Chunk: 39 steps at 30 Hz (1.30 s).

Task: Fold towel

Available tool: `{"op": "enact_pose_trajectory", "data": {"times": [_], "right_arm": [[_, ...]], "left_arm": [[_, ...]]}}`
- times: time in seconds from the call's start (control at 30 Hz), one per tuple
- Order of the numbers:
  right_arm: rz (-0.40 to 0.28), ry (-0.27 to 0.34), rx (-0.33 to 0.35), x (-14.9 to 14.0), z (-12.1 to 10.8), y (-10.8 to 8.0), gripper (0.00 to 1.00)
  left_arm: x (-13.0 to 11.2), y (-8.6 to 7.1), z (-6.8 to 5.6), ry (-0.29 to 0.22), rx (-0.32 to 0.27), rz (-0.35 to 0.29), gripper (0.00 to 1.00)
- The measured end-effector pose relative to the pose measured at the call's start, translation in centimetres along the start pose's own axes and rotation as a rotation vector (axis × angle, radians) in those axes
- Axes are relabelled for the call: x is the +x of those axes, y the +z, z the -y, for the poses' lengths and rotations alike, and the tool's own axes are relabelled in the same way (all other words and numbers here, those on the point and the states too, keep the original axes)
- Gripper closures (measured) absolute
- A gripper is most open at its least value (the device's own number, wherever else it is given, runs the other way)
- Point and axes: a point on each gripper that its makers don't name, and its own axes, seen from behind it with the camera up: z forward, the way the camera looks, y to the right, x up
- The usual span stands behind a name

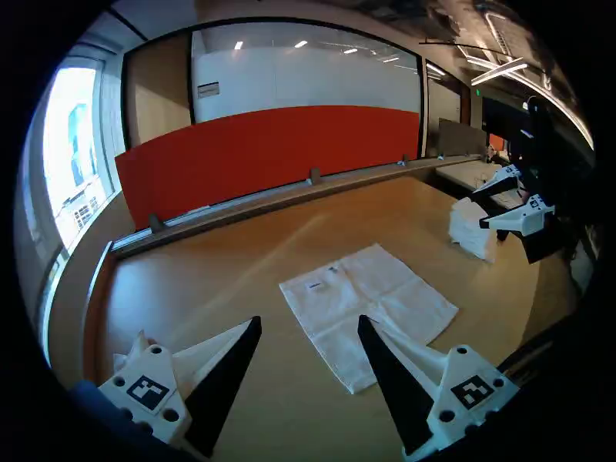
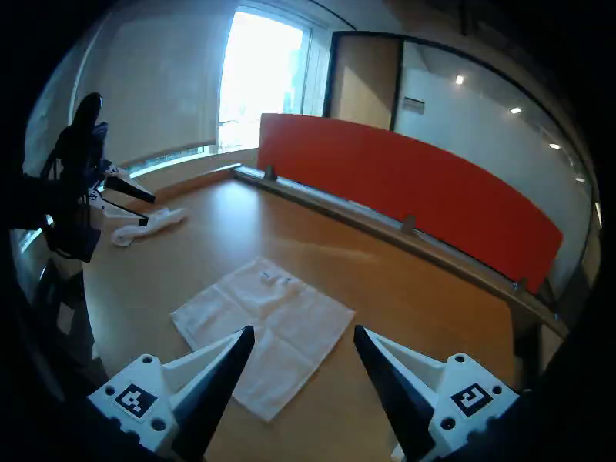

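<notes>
A white towel (image 1: 373, 304) lies spread flat on the wooden table (image 1: 231, 269), with a small tag near its far edge. My left gripper (image 1: 308, 319) hovers open above the towel's near left edge, nothing between its fingers. In the right gripper view the same towel (image 2: 266, 323) lies just beyond my right gripper (image 2: 303, 331), which is also open and holds nothing. The two grippers face each other across the towel: the right gripper (image 1: 477, 209) appears at the far right of the left gripper view, and the left gripper (image 2: 148, 210) at the far left of the right gripper view.
A stack of folded white cloth (image 1: 471, 229) sits by the right gripper. A crumpled white cloth (image 2: 154, 222) lies under the left gripper. A red divider panel (image 1: 269, 154) runs along the table's far edge. A bright window (image 2: 266, 77) lies beyond.
</notes>
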Motion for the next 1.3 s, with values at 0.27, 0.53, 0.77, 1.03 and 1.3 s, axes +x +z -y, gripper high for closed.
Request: {"op": "enact_pose_trajectory", "data": {"times": [0.27,0.53,0.77,1.03,1.3], "right_arm": [[0.057,-0.011,0.029,-3.8,1.2,1.9,0.00],[0.103,-0.021,0.054,-7.6,2.5,3.6,0.00],[0.139,-0.031,0.069,-10.9,3.5,4.9,0.00],[0.185,-0.042,0.080,-14.5,4.2,6.1,0.00],[0.235,-0.057,0.100,-17.5,5.1,6.7,0.01]], "left_arm": [[-3.7,1.7,-1.7,0.037,-0.045,0.065,0.07],[-7.4,3.9,-3.3,0.057,-0.094,0.120,0.07],[-10.4,5.9,-4.3,0.077,-0.125,0.162,0.07],[-14.4,7.7,-4.9,0.080,-0.145,0.229,0.07],[-17.3,8.9,-6.0,0.092,-0.175,0.279,0.07]]}}
